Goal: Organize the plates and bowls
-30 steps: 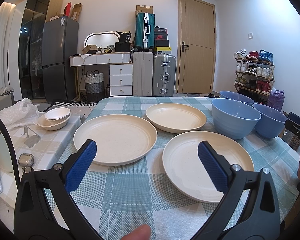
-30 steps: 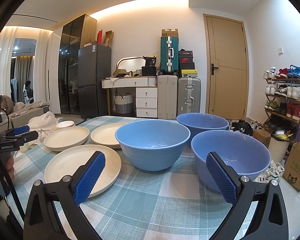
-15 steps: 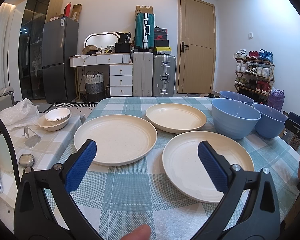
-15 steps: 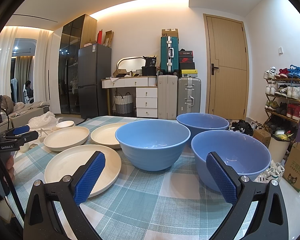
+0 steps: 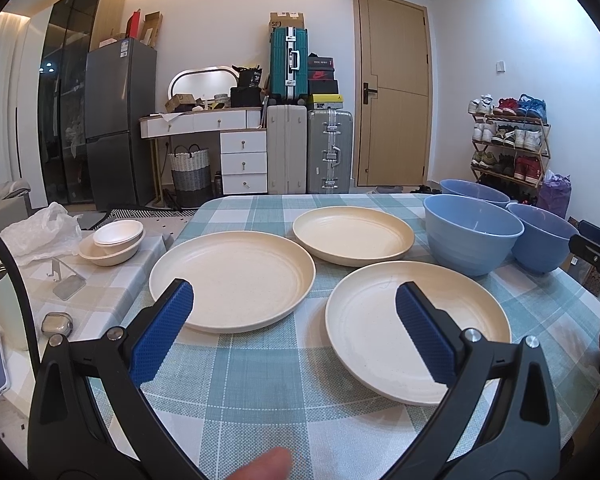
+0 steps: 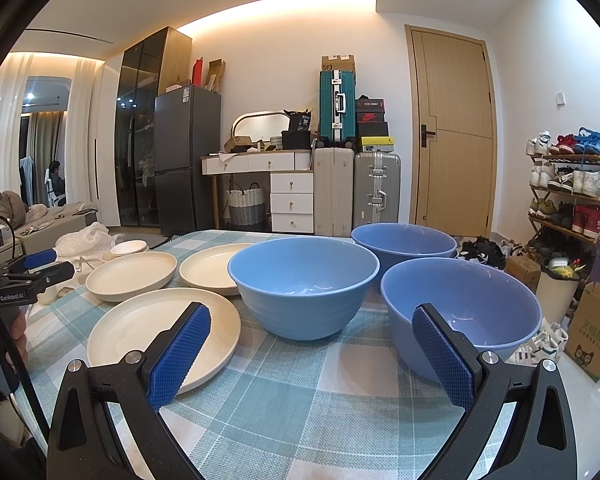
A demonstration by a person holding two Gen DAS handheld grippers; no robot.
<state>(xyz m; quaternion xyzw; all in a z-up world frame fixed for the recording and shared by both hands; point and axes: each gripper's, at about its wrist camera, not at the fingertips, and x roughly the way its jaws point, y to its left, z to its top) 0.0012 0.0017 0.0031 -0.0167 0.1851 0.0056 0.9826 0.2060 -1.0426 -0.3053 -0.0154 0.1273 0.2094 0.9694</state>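
counter (image 5: 260,380) checked cloth, all six pieces spread singly | three blue bowls (image 6: 304,280) grouped at right, none nested | three cream plates (image 5: 232,276) laid out at left, none stacked | left gripper (image 5: 292,328) and right gripper (image 6: 310,348) held low, fingers spread wide, nothing gripped | progress judged nil; stacking all outstanding

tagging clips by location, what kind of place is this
Most likely a lived-in home, an apartment's main room. A fridge stands by a white dresser, suitcases are stacked beside the door, a shoe rack holds trainers, and the checked-cloth dining table carries plates and bowls.
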